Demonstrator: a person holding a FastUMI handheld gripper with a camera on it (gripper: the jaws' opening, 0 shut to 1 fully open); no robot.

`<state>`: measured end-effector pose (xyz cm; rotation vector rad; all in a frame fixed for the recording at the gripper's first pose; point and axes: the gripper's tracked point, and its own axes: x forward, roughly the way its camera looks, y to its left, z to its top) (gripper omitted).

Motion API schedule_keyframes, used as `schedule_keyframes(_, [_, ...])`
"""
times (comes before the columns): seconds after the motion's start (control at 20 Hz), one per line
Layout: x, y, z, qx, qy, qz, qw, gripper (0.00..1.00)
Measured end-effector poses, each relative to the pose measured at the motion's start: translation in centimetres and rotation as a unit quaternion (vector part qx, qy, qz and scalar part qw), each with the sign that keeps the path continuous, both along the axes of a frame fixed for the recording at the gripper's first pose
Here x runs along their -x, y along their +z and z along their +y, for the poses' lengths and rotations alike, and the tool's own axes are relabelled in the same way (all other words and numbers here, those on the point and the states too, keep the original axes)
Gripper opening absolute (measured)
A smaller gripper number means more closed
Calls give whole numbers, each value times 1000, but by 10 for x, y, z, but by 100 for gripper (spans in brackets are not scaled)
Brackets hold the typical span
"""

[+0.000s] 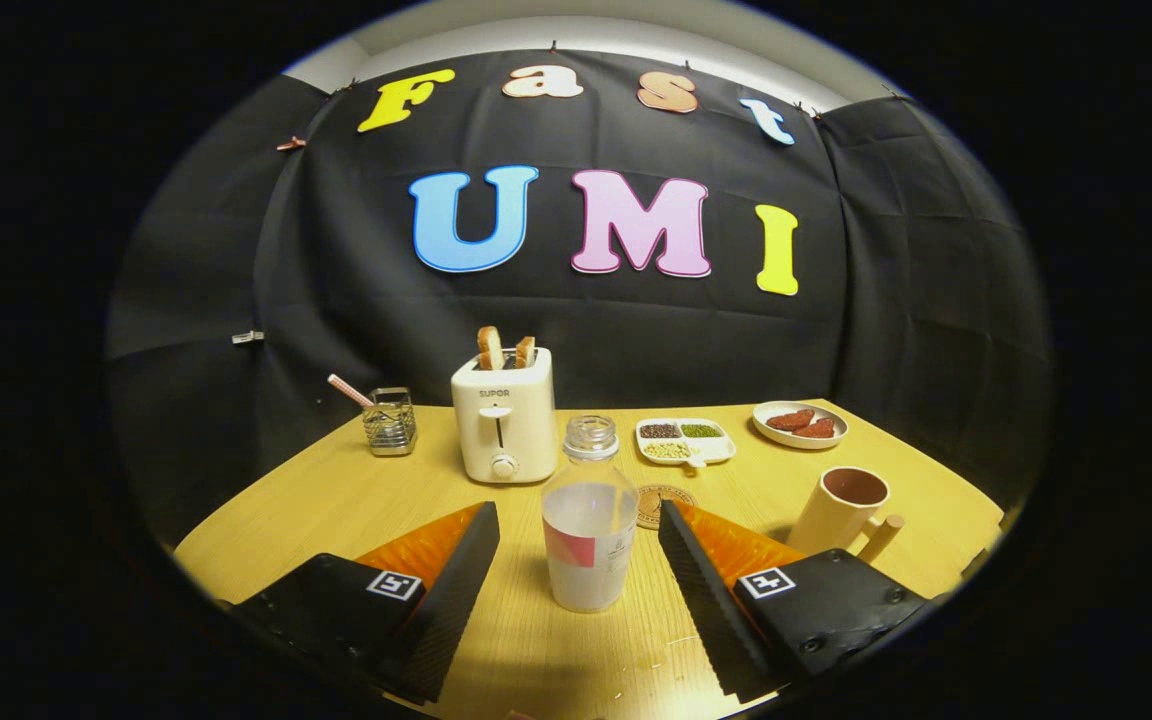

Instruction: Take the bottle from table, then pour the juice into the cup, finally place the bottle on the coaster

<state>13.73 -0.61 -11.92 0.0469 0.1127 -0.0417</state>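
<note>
A pale wooden worktop sits in a booth walled with black cloth, a strip of light wall showing above the cloth. The tongs are spread wide, their two fingers apart with a gap on each side of the bottle, which stands upright between them, touching neither. The bottle is clear, uncapped, with a pale liquid in its lower part and a label on its side. Just beyond the bottle and the right finger lies a round coaster, partly hidden behind both. To the right of the right finger stands a cream cup with a wooden handle, tilted by the lens, its inside dark. Further beyond the tongs stands a white toaster with two slices of toast in its slots, a wire holder with a straw to its left, a divided dish of beans and grains, and a plate holding reddish pieces.
</note>
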Motion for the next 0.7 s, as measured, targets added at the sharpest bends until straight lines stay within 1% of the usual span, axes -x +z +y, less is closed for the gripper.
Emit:
schedule_keyframes(0.25, [-17, -18, -5, 4, -18, 12, 1000, 99])
schedule_keyframes(0.5, [-36, -35, -2, 12, -25, 19, 999, 99])
schedule_keyframes(0.7, [-52, -47, -8, 25, -42, 21, 999, 97])
